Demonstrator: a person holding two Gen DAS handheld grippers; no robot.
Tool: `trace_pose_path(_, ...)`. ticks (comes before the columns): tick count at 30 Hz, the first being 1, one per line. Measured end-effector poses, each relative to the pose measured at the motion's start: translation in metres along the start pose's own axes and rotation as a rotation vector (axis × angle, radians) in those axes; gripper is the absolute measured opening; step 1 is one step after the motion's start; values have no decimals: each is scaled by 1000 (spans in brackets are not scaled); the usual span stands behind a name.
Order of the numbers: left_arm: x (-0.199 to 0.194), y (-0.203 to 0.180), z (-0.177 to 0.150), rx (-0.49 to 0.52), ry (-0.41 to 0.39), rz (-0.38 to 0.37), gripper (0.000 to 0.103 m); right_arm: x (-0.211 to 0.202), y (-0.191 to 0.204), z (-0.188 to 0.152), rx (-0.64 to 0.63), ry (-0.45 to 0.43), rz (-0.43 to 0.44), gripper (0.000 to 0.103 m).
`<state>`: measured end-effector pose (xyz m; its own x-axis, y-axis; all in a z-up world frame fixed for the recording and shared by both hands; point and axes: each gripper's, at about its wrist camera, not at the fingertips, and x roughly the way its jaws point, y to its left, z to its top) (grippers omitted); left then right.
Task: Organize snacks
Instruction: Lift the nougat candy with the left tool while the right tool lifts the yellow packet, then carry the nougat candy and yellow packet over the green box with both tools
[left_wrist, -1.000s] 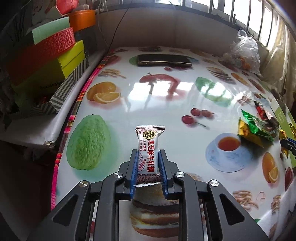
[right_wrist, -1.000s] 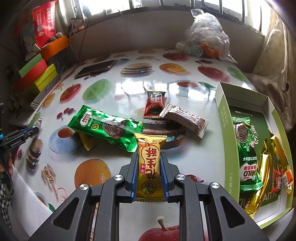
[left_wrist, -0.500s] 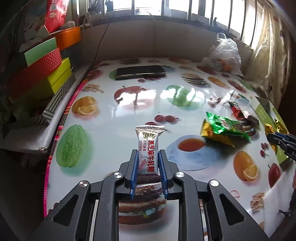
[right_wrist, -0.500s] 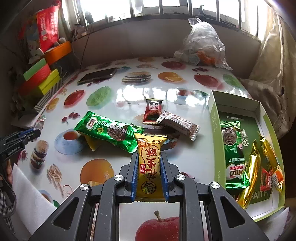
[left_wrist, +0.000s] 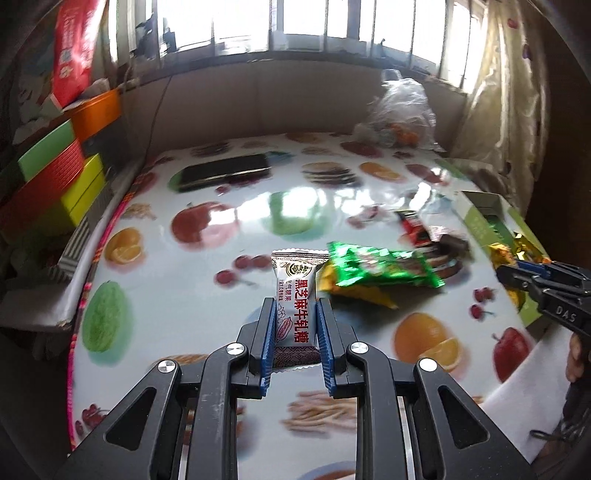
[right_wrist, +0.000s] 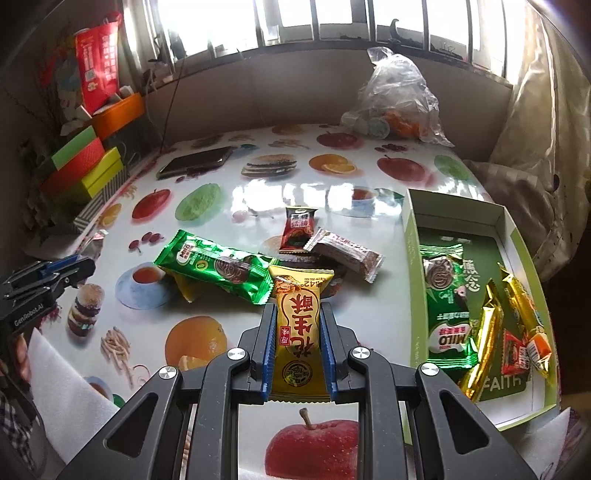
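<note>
Both tongs are loaded: the left tongs (left_wrist: 295, 332) are clamped on a white candy (left_wrist: 296, 295), gripped low on the wrapper so most of it stands up past the pads, and the right tongs (right_wrist: 297, 345) are clamped on a yellow candy (right_wrist: 300, 325) the same way. Both packets hang clear above the counter (right_wrist: 258, 192), and the goal, by my reading, is the green box (right_wrist: 413, 258) at the counter's right edge, which already holds a Milo bar (right_wrist: 445, 295) and gold packets (right_wrist: 484, 339). The step in hand is the carry to that box. To do it well, keep the grip firm, since slick wrappers can slide out between ribbed pads, and hold each candy above the box wall until it is over the bare floor at the far end, not over the packets already lying there. The right tongs sit just beside the box, so they should drop first and back away; the left tongs have to cross over the loose pile, the green bar (left_wrist: 380, 269) and the red packet (right_wrist: 298, 232), and should stay high enough not to sweep them. Let go low inside the box so the candy lands flat and does not bounce out.
</note>
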<state>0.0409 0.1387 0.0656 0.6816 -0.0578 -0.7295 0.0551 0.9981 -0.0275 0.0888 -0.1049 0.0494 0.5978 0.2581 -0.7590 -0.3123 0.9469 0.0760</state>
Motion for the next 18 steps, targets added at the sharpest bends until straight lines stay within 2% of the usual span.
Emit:
trace_pose_path(8, 0, -42, 15, 56, -16, -64, 22, -16, -13, 0, 18, -22, -19, 21)
trace_pose_path(18, -1, -76, 27, 90, -32, -115, 22, -31, -33, -1, 51, -39, -44, 21)
